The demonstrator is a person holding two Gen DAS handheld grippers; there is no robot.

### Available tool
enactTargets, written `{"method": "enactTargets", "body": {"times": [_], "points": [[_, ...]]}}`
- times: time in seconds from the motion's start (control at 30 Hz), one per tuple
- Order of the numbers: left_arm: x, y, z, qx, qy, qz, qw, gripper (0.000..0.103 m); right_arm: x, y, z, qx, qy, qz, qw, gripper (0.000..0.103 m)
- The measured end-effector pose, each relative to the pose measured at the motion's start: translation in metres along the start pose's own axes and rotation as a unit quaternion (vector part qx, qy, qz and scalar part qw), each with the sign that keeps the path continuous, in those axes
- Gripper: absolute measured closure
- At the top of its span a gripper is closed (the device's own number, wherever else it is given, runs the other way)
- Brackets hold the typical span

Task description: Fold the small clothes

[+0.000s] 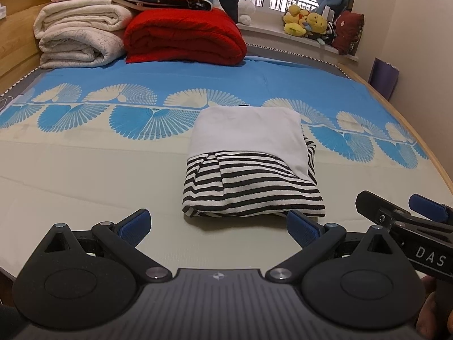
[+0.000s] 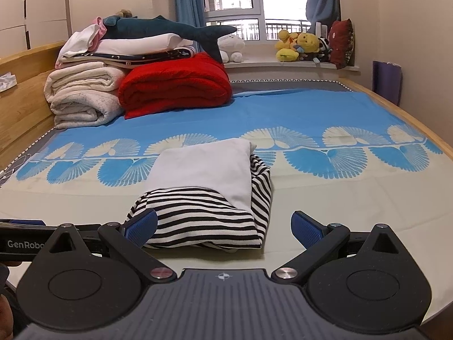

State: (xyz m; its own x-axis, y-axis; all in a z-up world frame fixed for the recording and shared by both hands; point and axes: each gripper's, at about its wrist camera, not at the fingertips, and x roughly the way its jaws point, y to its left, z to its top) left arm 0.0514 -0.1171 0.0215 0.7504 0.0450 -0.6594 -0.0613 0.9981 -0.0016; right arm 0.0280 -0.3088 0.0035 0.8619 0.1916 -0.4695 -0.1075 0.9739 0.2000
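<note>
Bedroom, bed sheet (image 1: 85, 170) cream up front, blue with fan print further back. Left wrist view: my left gripper (image 1: 218, 222) has its jaws spread wide, nothing between them, low over the sheet. Folded striped garment (image 1: 249, 164) lies flat just ahead, white panel on top, black-and-white stripes toward me; my right pad sits just beside its near edge. Right gripper (image 1: 402, 209) pokes in at right, near the bundle's corner. Red blanket (image 1: 184, 39) and cream blankets (image 1: 79, 34) stacked at back. Right wrist view: my right gripper (image 2: 223, 226) jaws wide apart, empty; striped garment (image 2: 209, 195) sits ahead, near edge between the pads. Plush toys (image 2: 300, 45) on windowsill.
</note>
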Motion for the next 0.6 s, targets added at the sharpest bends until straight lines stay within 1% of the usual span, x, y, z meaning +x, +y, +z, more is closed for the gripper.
{"method": "enactTargets", "body": {"times": [0.6], "points": [[0.0007,-0.0012,-0.0004,0.003,0.000,-0.001,1.0000,0.001,-0.0006,0.0009,-0.0005,0.000,0.000,0.004,1.000,0.002]]}}
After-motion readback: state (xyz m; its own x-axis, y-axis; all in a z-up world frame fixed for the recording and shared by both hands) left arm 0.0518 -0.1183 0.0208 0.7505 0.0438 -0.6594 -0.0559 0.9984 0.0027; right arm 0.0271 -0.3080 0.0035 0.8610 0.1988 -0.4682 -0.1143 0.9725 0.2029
